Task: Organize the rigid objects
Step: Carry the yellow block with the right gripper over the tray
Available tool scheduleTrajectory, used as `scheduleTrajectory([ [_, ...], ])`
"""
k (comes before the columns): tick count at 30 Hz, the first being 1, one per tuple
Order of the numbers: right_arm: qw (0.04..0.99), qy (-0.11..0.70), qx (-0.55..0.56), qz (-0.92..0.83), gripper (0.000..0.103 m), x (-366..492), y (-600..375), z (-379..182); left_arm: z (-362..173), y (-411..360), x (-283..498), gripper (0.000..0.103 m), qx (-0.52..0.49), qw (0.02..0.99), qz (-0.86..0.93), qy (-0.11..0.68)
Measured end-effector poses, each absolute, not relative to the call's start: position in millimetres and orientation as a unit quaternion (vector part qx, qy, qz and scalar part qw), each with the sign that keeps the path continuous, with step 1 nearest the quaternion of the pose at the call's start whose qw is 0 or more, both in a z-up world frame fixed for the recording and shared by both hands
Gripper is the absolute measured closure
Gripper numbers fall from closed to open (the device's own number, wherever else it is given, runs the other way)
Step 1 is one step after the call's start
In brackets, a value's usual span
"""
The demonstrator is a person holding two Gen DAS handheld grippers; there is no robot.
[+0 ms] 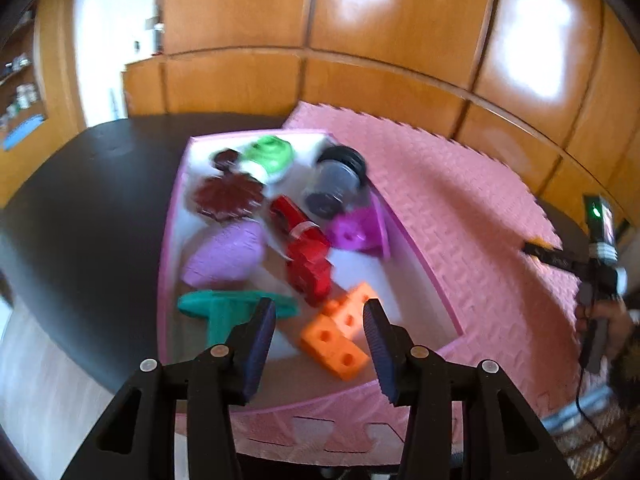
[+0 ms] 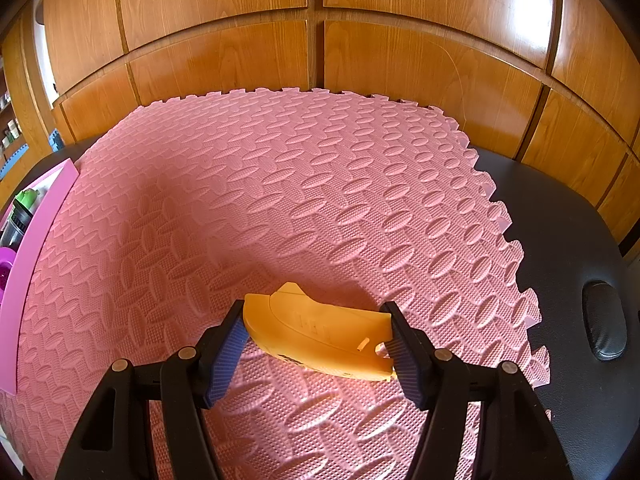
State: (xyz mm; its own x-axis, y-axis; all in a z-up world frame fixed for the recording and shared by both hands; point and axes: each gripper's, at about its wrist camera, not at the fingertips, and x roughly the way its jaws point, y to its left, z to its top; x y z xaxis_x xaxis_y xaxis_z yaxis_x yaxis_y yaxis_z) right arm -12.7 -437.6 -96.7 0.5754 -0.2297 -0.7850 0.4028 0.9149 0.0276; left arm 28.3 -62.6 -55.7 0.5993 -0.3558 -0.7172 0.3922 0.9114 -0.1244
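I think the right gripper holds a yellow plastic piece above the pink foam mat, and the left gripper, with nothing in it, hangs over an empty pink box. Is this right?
Not quite: the pink box is not empty. The left wrist view shows toys in it, among them an orange block, a red piece and a teal piece. The rest stands: the right gripper holds the yellow piece above the foam mat, and the left gripper is open and holds nothing.

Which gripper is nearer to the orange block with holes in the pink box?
Left. The left gripper hangs open just above the orange block in the pink box. The right gripper is away over the pink mat, shut on a yellow piece.
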Motion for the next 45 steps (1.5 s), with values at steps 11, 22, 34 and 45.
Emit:
scheduleTrajectory([
  [11, 0.882, 0.424, 0.093, -0.183, 0.037, -12.5, -435.7, -96.5, -42.9, -35.2, 33.2, 0.050, 0.003, 0.915, -0.127, 0.384],
  [22, 0.880, 0.434, 0.070, -0.178, 0.037, -11.7, -413.2, -85.8, -41.3, -14.9, 35.5, 0.050, -0.013, 0.918, -0.103, 0.382],
  [34, 0.927, 0.371, 0.051, 0.009, 0.037, -9.1, -288.4, -21.1, -44.6, -2.5, 32.6, 0.050, -0.026, 0.918, -0.096, 0.384],
  [45, 0.916, 0.385, -0.034, 0.108, 0.037, 14.3, -187.7, -23.3, -53.6, 21.3, 35.3, 0.050, -0.044, 0.917, -0.073, 0.391],
])
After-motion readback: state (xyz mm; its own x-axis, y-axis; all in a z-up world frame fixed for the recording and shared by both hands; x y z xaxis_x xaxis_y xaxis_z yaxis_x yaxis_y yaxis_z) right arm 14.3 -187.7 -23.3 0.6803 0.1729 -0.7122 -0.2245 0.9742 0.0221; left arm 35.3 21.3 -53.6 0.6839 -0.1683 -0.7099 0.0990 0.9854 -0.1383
